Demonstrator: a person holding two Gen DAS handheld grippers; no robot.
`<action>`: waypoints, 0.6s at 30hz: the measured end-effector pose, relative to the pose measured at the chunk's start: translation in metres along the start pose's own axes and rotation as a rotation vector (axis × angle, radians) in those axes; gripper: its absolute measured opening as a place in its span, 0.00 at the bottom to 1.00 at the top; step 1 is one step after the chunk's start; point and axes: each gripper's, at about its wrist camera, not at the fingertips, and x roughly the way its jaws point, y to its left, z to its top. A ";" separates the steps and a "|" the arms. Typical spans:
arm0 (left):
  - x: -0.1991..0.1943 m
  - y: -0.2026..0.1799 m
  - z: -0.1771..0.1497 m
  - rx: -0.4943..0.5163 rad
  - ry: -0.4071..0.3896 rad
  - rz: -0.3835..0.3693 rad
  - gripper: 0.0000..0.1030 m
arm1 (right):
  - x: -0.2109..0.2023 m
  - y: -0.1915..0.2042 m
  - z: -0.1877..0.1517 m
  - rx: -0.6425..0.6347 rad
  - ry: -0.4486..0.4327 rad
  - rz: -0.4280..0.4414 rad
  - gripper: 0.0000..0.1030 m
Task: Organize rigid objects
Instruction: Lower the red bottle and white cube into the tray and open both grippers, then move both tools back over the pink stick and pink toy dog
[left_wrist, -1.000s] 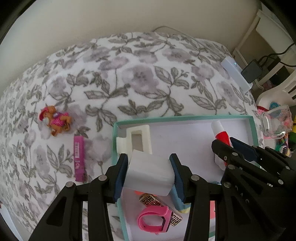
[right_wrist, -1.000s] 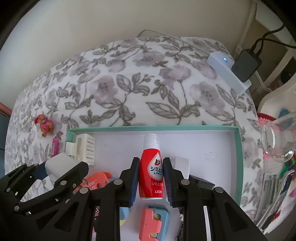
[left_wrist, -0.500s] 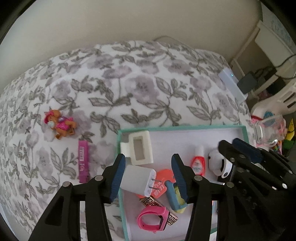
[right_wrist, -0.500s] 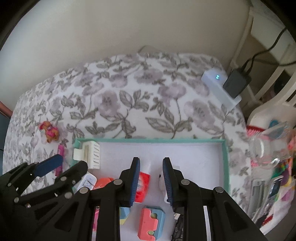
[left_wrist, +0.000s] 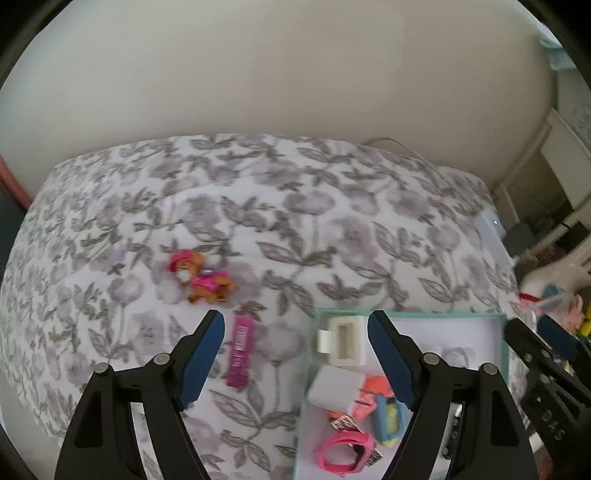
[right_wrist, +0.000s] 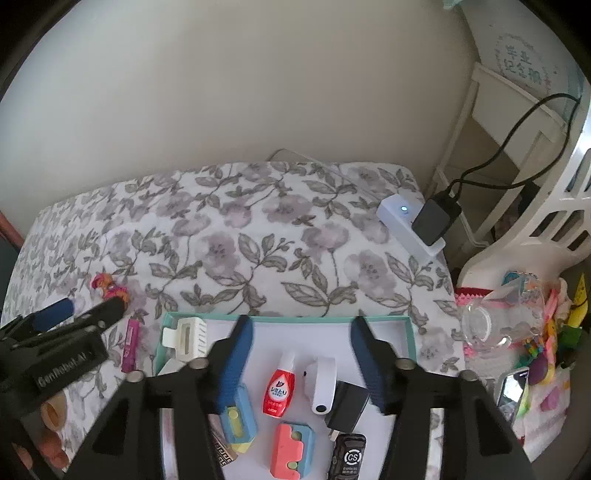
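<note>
A teal-rimmed tray (right_wrist: 410, 328) lies on the floral bedspread and shows in the left wrist view too (left_wrist: 504, 354). In it lie a red bottle (right_wrist: 279, 391), a white charger (left_wrist: 338, 387), a white clip (left_wrist: 343, 341), a pink band (left_wrist: 343, 452) and a black adapter (right_wrist: 345, 406). A toy dog (left_wrist: 201, 277) and a magenta bar (left_wrist: 240, 354) lie on the bedspread left of the tray. My left gripper (left_wrist: 295, 362) is open and empty, above the tray's left edge. My right gripper (right_wrist: 301, 358) is open and empty above the tray.
A white power strip (right_wrist: 406, 229) with a black plug sits at the bed's far right corner. A clear glass jar (right_wrist: 491, 325) and colourful clutter lie right of the tray. A white plastic chair (right_wrist: 546, 229) stands beyond. A wall runs behind the bed.
My left gripper let go of the white charger, my right gripper of the red bottle. Both opened wide and rose away from the tray; the left one also shifted left.
</note>
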 end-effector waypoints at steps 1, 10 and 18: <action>0.001 0.003 0.001 -0.008 -0.003 0.016 0.80 | 0.000 -0.001 0.000 0.008 -0.001 -0.006 0.63; 0.012 0.025 0.001 -0.067 0.010 0.089 0.95 | 0.004 -0.007 0.001 0.044 -0.015 -0.019 0.83; 0.016 0.052 0.006 -0.122 0.010 0.121 0.96 | 0.011 -0.001 0.001 0.034 -0.014 -0.046 0.98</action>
